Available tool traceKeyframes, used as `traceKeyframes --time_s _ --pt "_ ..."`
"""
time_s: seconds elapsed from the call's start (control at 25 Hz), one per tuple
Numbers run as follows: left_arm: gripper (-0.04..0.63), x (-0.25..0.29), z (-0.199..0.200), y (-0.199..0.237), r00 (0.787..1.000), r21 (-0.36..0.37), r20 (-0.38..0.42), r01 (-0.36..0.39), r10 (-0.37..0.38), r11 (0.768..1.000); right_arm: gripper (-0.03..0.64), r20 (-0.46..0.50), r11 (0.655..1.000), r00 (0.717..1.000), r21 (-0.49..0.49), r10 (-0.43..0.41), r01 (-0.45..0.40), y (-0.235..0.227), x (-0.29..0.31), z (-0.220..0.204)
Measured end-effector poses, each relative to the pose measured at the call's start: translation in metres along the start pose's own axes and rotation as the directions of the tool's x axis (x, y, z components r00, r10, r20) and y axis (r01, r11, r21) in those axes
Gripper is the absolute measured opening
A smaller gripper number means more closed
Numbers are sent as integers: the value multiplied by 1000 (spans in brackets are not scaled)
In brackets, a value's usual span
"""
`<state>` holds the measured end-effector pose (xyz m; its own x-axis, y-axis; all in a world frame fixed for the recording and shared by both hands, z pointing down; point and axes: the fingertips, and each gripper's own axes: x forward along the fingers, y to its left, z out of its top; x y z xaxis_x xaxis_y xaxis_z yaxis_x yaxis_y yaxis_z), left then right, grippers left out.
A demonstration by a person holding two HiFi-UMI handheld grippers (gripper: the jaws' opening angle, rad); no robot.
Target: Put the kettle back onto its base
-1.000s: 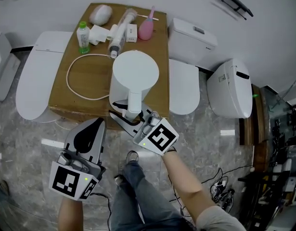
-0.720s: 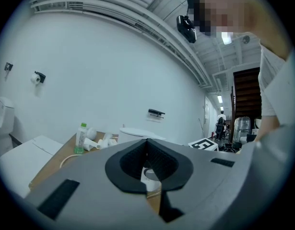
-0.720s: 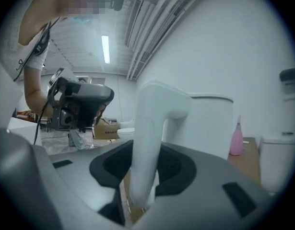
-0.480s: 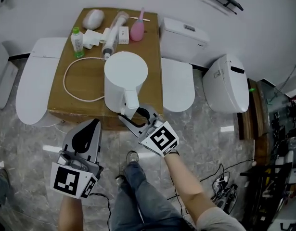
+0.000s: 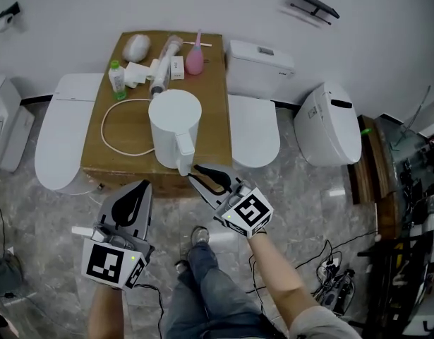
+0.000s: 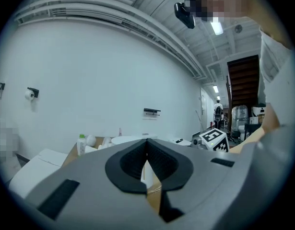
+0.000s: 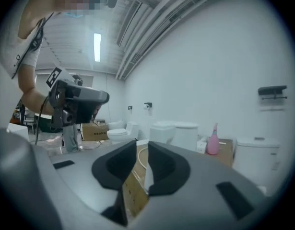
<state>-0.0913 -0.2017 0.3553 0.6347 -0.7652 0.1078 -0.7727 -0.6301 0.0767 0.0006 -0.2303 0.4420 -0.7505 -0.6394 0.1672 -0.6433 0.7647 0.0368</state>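
The right gripper (image 5: 194,172), jaws partly apart and just closing on nothing, is beside the kettle (image 5: 174,115); brushing the handle may tilt it.

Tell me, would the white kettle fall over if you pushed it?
Probably not easily: the kettle is wide and stands flat on the table. It sits near the front edge, though, so a hard shove might slide it off. Its smooth white side looks slippery; the handle seems safer to hold.

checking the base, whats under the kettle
Only the wooden table shows around the kettle, and a white cord loops to its foot. Whatever sits beneath is covered by the kettle itself.
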Motion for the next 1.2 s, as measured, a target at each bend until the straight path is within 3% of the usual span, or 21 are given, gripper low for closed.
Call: traceKeyframes --time_s 0.16,0.32,0.6,0.88,1.2 --pt "8 -5 24 -21 1000 14 23 20 -21 1000 11 104 998 993 33 56 -60 28 -26 60" --pt "9 -16 51 -40 998 12 53 40 -41 999 9 202 992 974 51 102 -114 54 -51 122" --pt "9 -32 83 -73 995 45 79 64 -67 997 9 207 995 974 -58 87 -76 75 -89 187" --pt "8 -41 98 -101 996 72 77 39 -45 997 9 236 995 968 -64 85 -72 82 -121 211" --pt "9 -43 110 -125 995 25 104 4 -7 1000 8 215 989 967 -66 140 -129 93 -140 204"
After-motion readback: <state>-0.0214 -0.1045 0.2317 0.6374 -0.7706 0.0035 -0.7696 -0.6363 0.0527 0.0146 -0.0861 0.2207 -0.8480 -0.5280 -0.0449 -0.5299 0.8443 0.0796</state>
